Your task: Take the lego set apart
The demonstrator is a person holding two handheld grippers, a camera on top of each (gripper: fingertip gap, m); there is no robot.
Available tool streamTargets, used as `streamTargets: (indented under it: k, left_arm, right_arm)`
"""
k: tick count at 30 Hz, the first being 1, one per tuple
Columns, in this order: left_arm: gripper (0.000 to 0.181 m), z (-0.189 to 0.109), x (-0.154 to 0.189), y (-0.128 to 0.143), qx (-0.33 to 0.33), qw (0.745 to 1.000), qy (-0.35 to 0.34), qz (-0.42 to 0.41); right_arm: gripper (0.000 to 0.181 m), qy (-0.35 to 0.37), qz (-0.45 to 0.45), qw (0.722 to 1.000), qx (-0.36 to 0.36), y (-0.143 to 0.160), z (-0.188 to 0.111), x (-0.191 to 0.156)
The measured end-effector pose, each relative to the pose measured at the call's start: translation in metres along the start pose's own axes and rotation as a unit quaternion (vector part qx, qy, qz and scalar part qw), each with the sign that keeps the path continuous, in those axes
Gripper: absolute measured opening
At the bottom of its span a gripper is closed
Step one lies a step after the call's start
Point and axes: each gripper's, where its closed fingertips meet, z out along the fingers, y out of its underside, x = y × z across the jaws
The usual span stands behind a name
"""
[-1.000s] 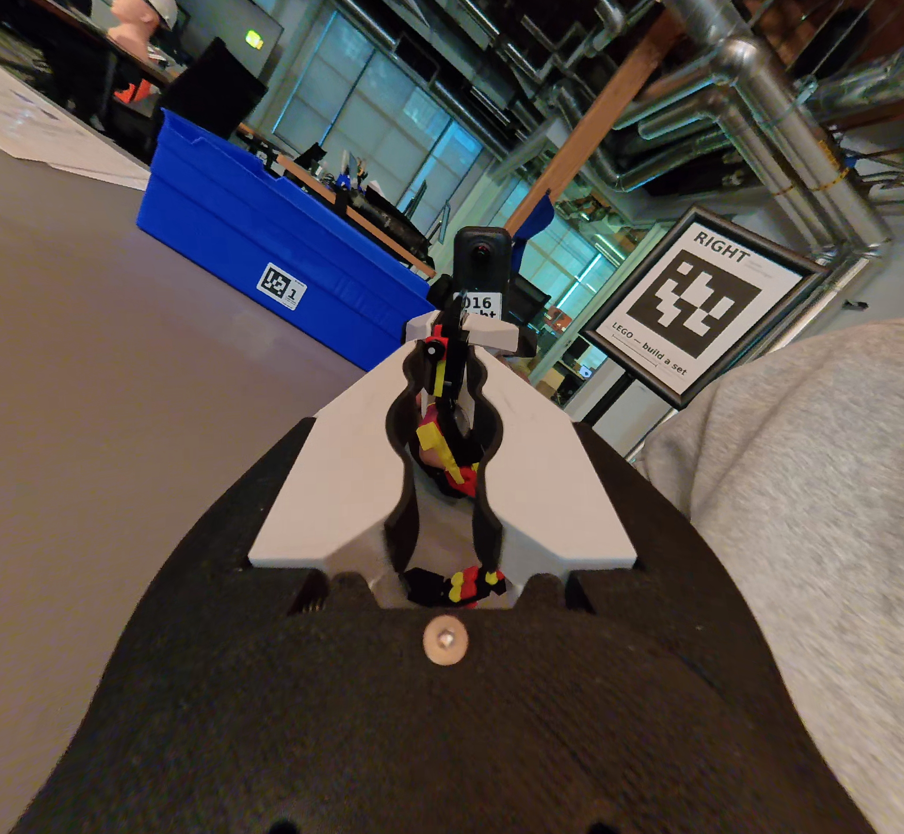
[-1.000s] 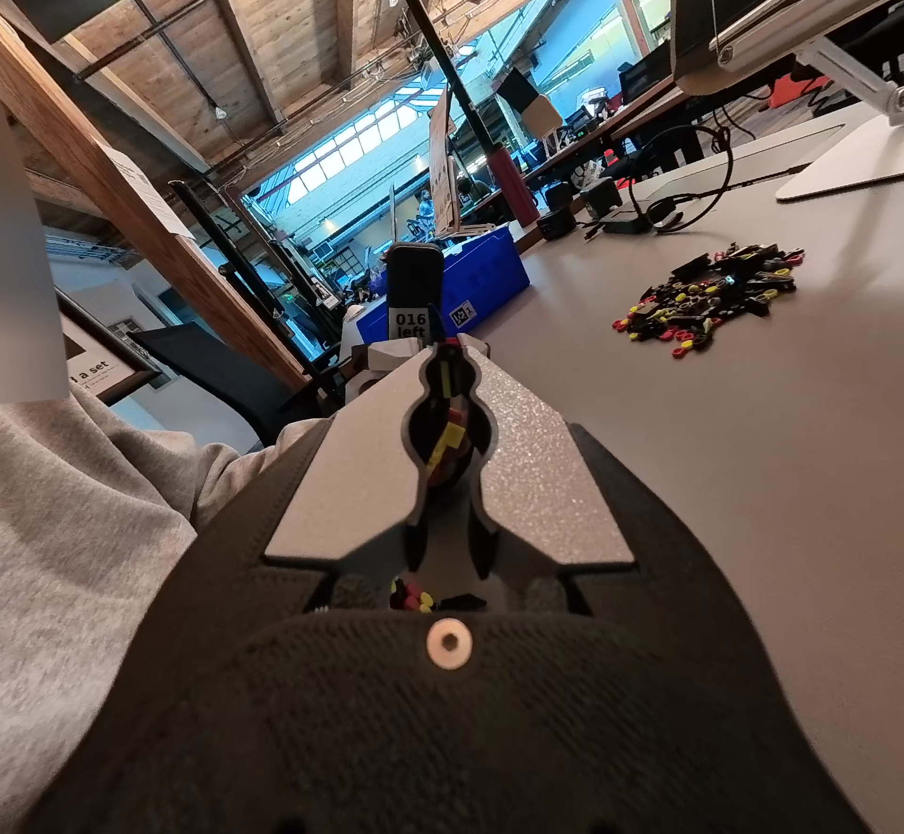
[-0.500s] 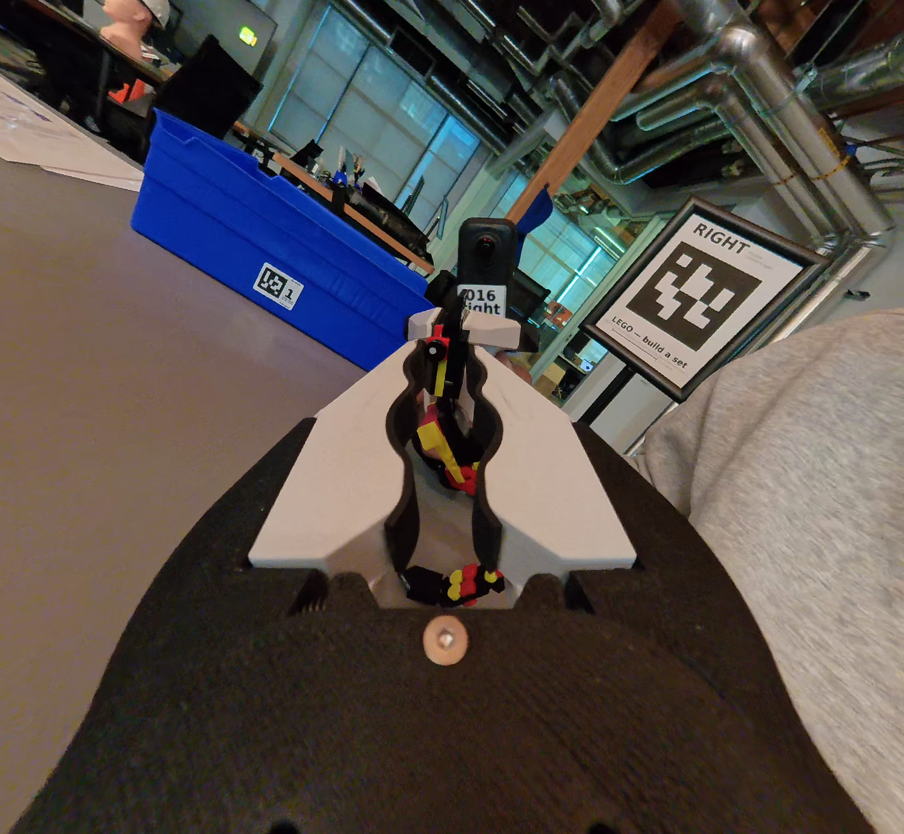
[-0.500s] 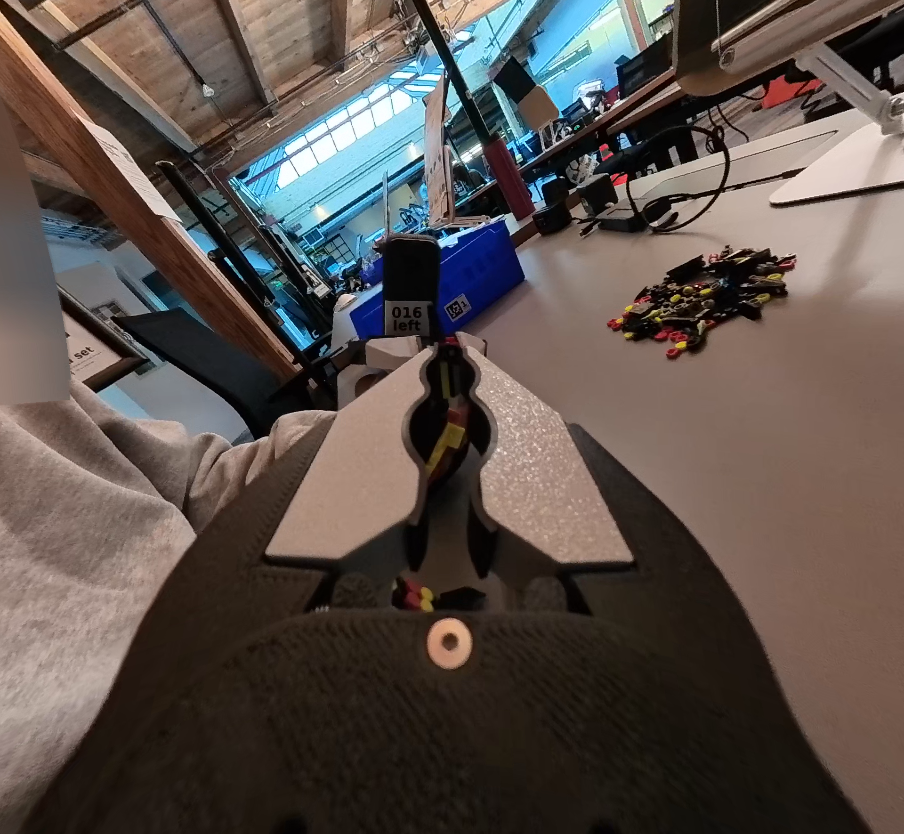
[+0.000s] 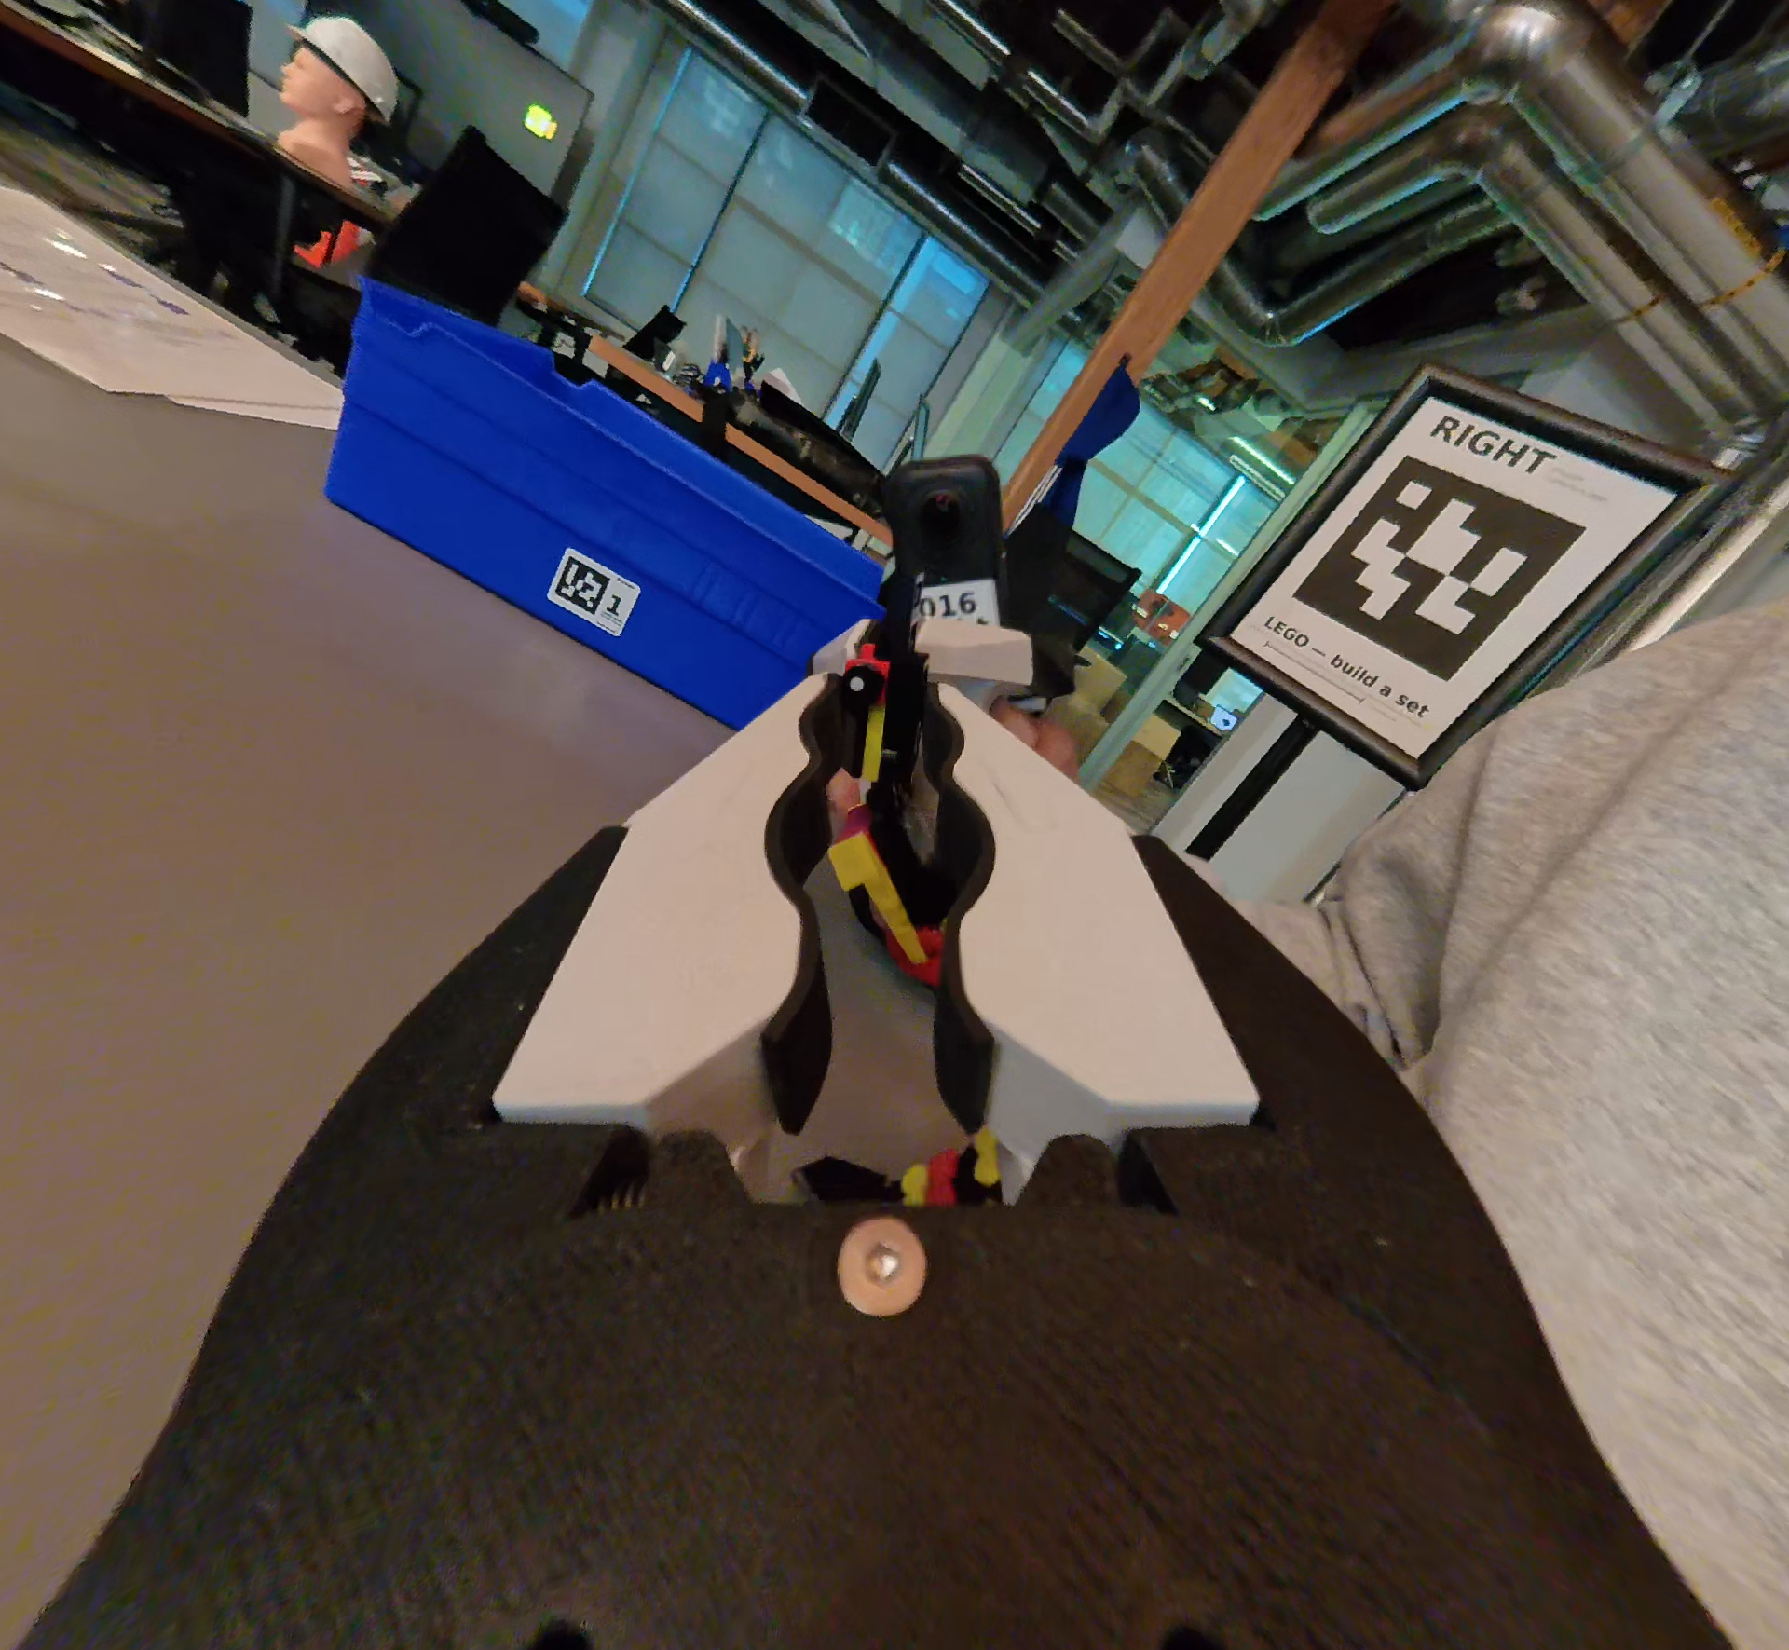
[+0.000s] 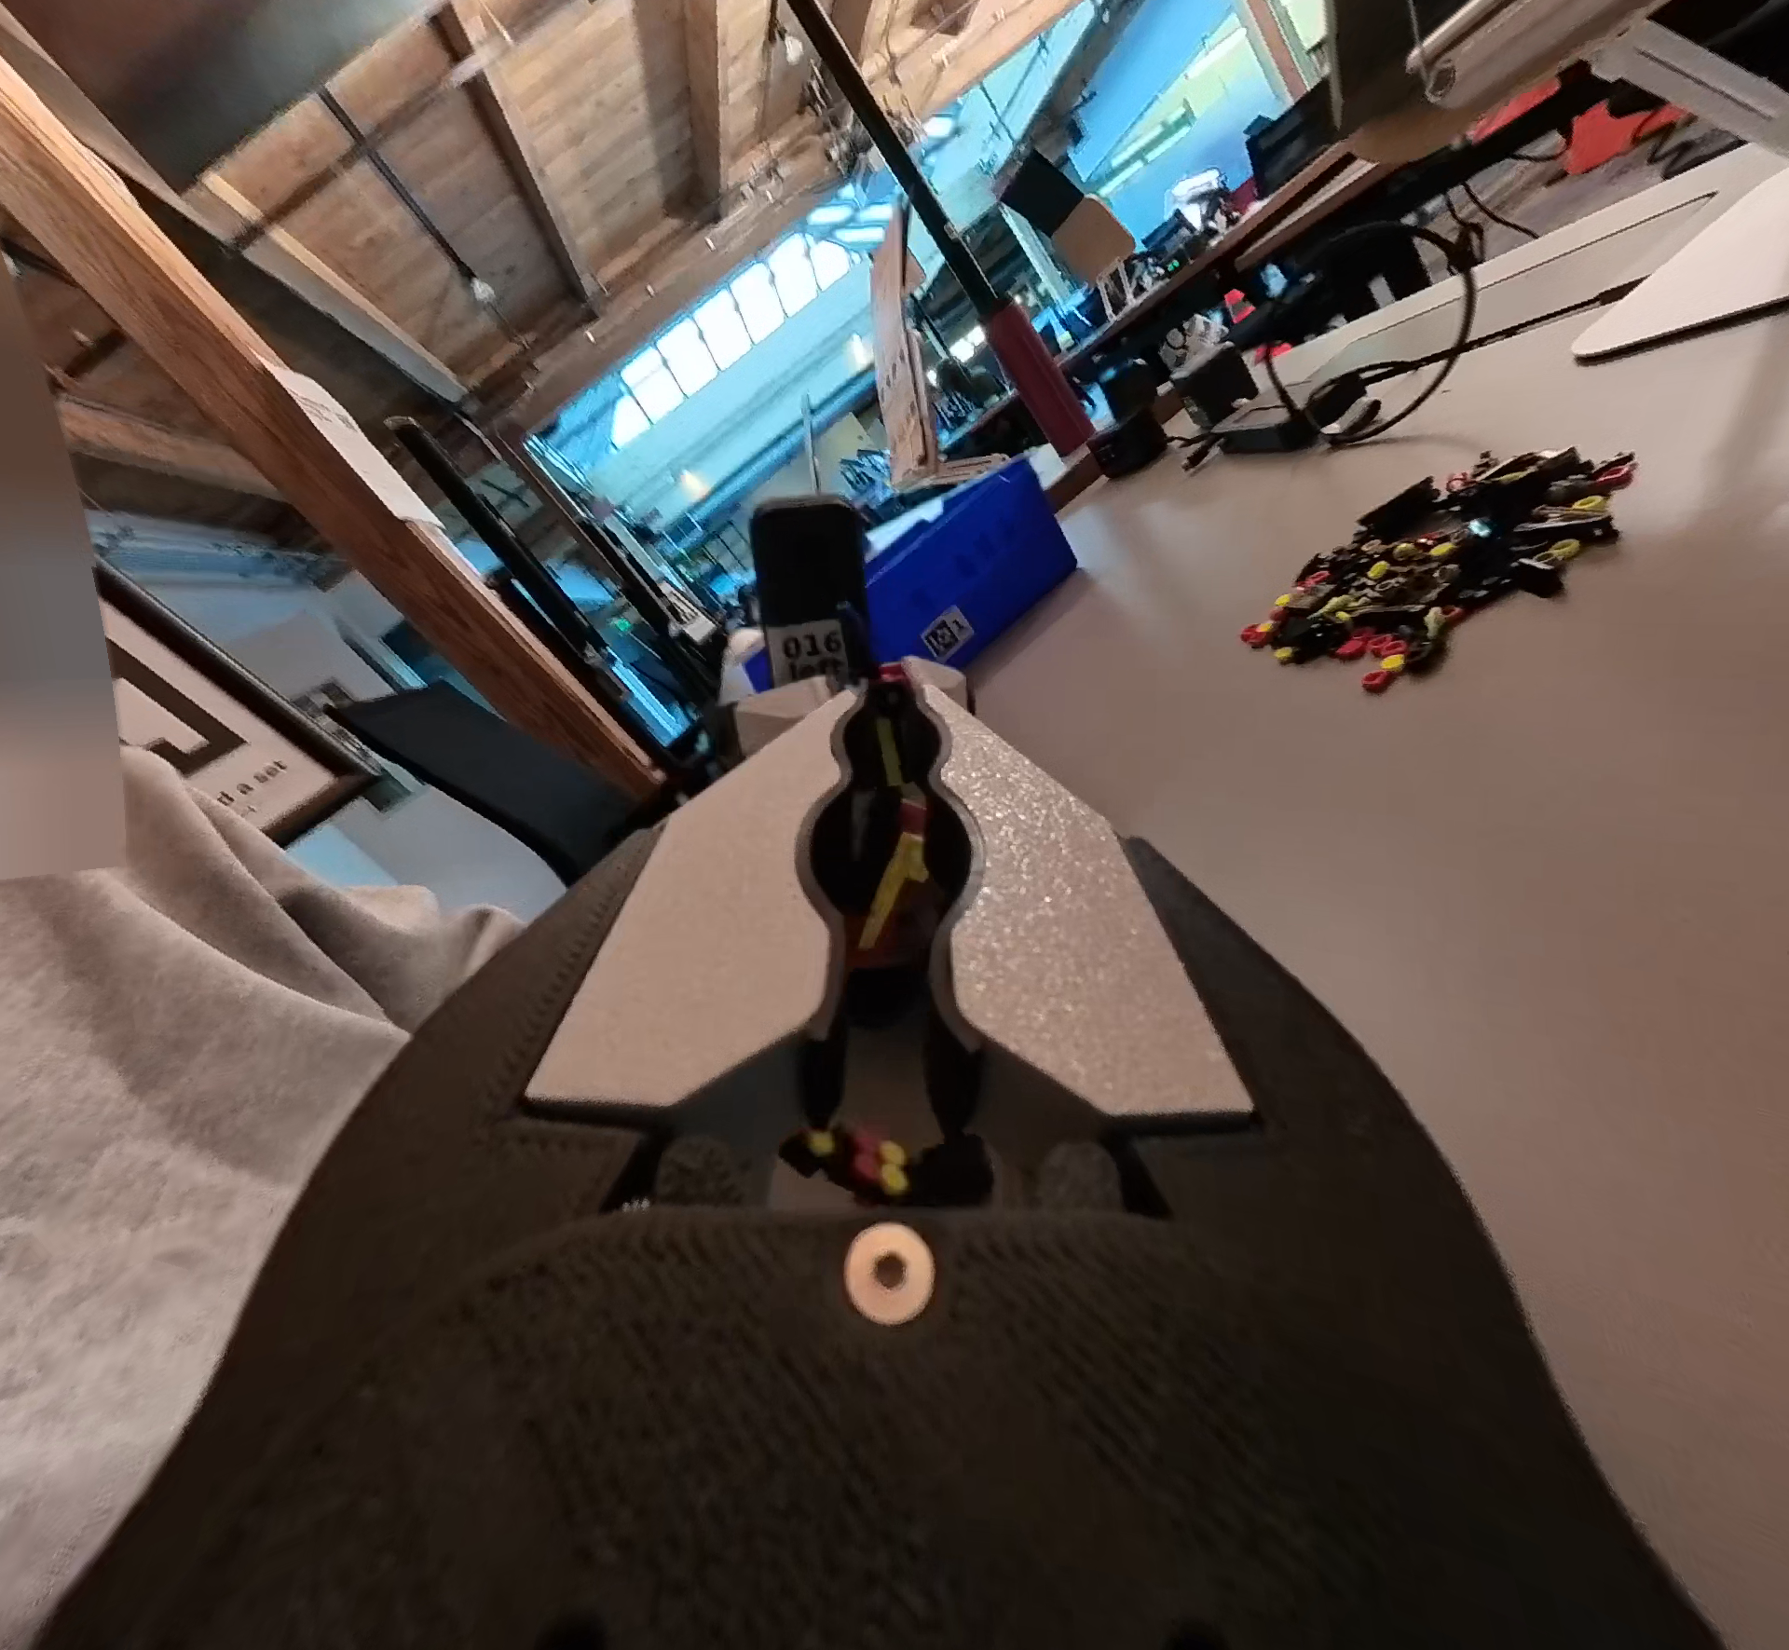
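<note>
A small lego assembly (image 5: 876, 878) of black, yellow and red pieces is held in the air between both grippers, which face each other tip to tip. My left gripper (image 5: 886, 703) is shut on one end of it. My right gripper (image 6: 886, 713) is shut on the other end, where the assembly (image 6: 895, 887) shows between its jaws. The right gripper's body (image 5: 968, 645) shows just beyond the left one's tips, and the left gripper's body (image 6: 813, 636) shows beyond the right one's. A pile of loose lego pieces (image 6: 1433, 568) lies on the grey table (image 6: 1355, 926).
A blue bin (image 5: 581, 519) stands on the table beyond the grippers and shows in the right wrist view too (image 6: 968, 577). A framed sign (image 5: 1442, 577) stands to the right. A grey sleeve (image 5: 1597, 1023) is close by. Cables (image 6: 1355, 403) and a monitor foot (image 6: 1694, 287) lie far back. Both grippers' tips are close together, under 4 cm apart.
Both grippers stay shut on the assembly. The views have shifted and tilted slightly, with blur in the right wrist view. The assembly looks unchanged.
</note>
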Motion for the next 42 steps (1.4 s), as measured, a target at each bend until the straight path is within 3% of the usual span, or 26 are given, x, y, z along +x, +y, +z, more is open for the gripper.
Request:
streamTargets:
  k: [5,29,33,36,42]
  left_arm:
    - [0.013,0.0,0.0,0.003,-0.006,1.0,0.007,-0.014]
    - [0.012,-0.002,0.001,-0.009,0.034,0.997,0.024,-0.067]
    - [0.013,-0.021,-0.013,-0.028,0.079,0.993,0.011,-0.088]
    - [0.013,-0.013,-0.007,-0.021,0.064,0.994,0.019,-0.083]
    - [0.013,-0.004,0.003,-0.011,0.045,0.994,0.044,-0.091]
  right_arm:
    - [0.009,0.027,-0.046,0.998,-0.016,0.001,0.0,0.001]
    - [0.0,-0.016,0.065,0.998,0.017,-0.005,0.001,-0.002]
    - [0.0,0.012,0.035,0.998,0.049,-0.021,-0.016,0.008]
    - [0.026,0.047,-0.03,0.998,0.007,-0.011,-0.003,0.005]
    - [0.015,0.013,0.008,1.0,0.015,0.002,0.009,-0.004]
